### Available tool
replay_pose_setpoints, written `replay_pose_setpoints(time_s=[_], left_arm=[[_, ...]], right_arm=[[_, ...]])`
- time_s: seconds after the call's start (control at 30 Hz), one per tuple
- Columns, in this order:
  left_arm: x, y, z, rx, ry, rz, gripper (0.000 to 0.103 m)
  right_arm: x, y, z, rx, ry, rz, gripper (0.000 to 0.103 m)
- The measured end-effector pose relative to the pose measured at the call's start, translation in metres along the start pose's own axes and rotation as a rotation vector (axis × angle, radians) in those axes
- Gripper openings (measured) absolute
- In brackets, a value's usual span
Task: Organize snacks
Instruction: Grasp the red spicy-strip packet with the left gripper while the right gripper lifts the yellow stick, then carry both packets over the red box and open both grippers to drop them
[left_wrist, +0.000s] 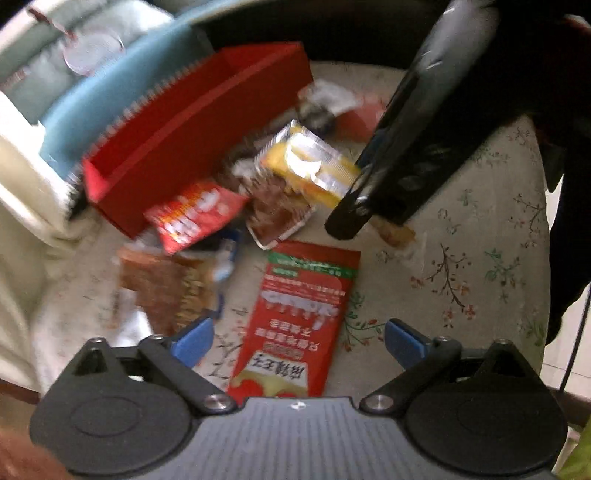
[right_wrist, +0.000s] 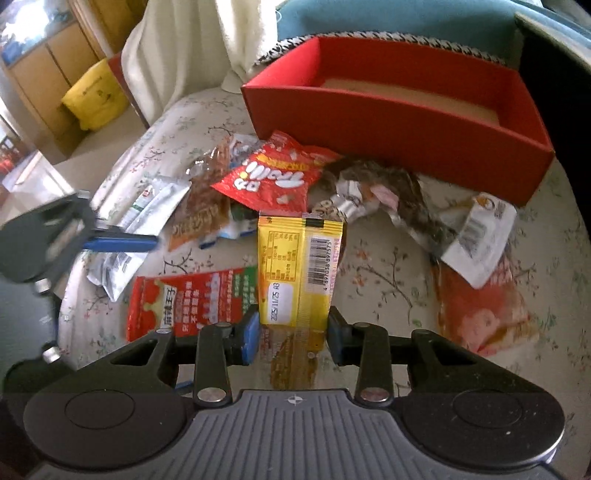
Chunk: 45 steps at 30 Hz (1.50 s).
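A wooden cabinet (right_wrist: 48, 59) stands beyond the floral tablecloth (right_wrist: 388, 280).

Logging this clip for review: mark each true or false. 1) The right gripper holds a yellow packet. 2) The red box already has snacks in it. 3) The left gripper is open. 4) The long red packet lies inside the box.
1) True: the right gripper is shut on the yellow packet.
2) False: the red box shows only bare floor.
3) True: the left gripper grips nothing.
4) False: the long red packet lies on the floral cloth.
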<state>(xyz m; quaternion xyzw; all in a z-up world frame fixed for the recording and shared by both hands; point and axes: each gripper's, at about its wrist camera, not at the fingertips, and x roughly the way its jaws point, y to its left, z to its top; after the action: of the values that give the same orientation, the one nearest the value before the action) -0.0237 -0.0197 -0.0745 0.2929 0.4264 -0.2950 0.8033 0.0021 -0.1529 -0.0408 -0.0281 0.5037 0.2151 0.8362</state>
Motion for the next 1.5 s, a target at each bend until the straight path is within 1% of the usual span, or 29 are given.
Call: replay_pose_setpoints(time_s=[0.03,0.1,0.17,0.23,0.27,0.3,0.33,0.4,0.43,0.53,0.6,0.63,0.67,0.73,0.77,0.83,0.9,0.93,0.97,1.03,1.07,1.1,1.17,1.23,1.3,1.5], left_arm=[[0.007,0.002,0.002,-0.021,0.024,-0.021,0.084],[0.012,0.007,0.005,-0.072,0.033,-0.079,0.081],[0.013,0.007,0.007,-0.092,0.038,-0.092,0.075],[0.013,0.008,0.007,-0.114,0.046,-0.098,0.073],[0.013,0.007,0.005,-0.122,0.047,-0.096,0.072],[0.013,0.007,0.005,-0.127,0.048,-0.091,0.071],[0.013,0.006,0.006,-0.131,0.050,-0.086,0.070],[0.011,0.005,0.007,-0.139,0.057,-0.080,0.068],[0.011,0.006,0.006,-0.144,0.061,-0.080,0.068],[0.010,0.007,0.003,-0.157,0.066,-0.077,0.070],[0.009,0.006,0.000,-0.163,0.069,-0.079,0.074],[0.009,0.006,-0.001,-0.158,0.065,-0.076,0.078],[0.010,0.006,-0.002,-0.160,0.061,-0.073,0.085],[0.015,0.010,-0.003,-0.187,0.060,-0.076,0.094],[0.017,0.011,-0.003,-0.186,0.061,-0.081,0.095],[0.017,0.010,0.000,-0.179,0.078,-0.076,0.094],[0.014,0.008,-0.001,-0.177,0.075,-0.074,0.085],[0.012,0.007,-0.001,-0.175,0.070,-0.074,0.076],[0.009,0.006,-0.001,-0.175,0.065,-0.081,0.066],[0.004,0.005,0.001,-0.186,0.060,-0.093,0.052],[0.002,0.005,0.001,-0.193,0.064,-0.088,0.049],[0.001,0.005,0.001,-0.197,0.063,-0.081,0.048],[-0.002,0.006,0.002,-0.209,0.053,-0.060,0.044],[-0.008,0.011,0.003,-0.243,0.032,-0.060,0.042],[-0.016,0.019,0.004,-0.289,0.006,-0.063,0.042],[-0.037,0.038,0.010,-0.410,-0.088,-0.058,0.041]], right_arm=[[0.000,-0.001,-0.001,0.002,0.003,0.000,0.046],[0.004,-0.005,-0.006,0.014,0.026,-0.016,0.048],[0.010,-0.008,-0.010,0.020,0.057,-0.028,0.050],[0.008,-0.008,-0.013,0.013,0.047,-0.026,0.050],[0.008,-0.008,-0.014,0.015,0.047,-0.029,0.052],[0.009,-0.008,-0.015,0.016,0.048,-0.031,0.060],[0.009,-0.007,-0.015,0.013,0.047,-0.023,0.064],[0.012,-0.005,-0.015,-0.001,0.056,-0.016,0.084],[0.013,-0.003,-0.017,-0.017,0.066,-0.018,0.089],[0.018,0.001,-0.021,-0.042,0.082,-0.036,0.102],[0.020,0.003,-0.023,-0.050,0.071,-0.058,0.103],[0.021,0.004,-0.023,-0.058,0.071,-0.063,0.103],[0.022,0.004,-0.022,-0.053,0.072,-0.067,0.103],[0.022,0.003,-0.019,-0.028,0.083,-0.064,0.103],[0.022,0.001,-0.017,-0.017,0.096,-0.056,0.103],[0.019,-0.002,-0.015,0.012,0.094,-0.067,0.098],[0.016,-0.003,-0.016,0.014,0.082,-0.102,0.083],[0.016,-0.002,-0.017,0.004,0.077,-0.124,0.079],[0.016,0.001,-0.019,-0.010,0.073,-0.150,0.073],[0.016,0.006,-0.023,-0.051,0.072,-0.197,0.062],[0.014,0.007,-0.023,-0.057,0.069,-0.202,0.052],[0.011,0.006,-0.023,-0.042,0.069,-0.194,0.047],[0.006,0.000,-0.021,0.015,0.060,-0.151,0.043],[-0.002,0.000,-0.019,0.023,0.027,-0.146,0.042],[-0.012,0.002,-0.018,0.031,-0.006,-0.133,0.042],[-0.031,-0.005,-0.015,0.110,-0.099,-0.095,0.041]])
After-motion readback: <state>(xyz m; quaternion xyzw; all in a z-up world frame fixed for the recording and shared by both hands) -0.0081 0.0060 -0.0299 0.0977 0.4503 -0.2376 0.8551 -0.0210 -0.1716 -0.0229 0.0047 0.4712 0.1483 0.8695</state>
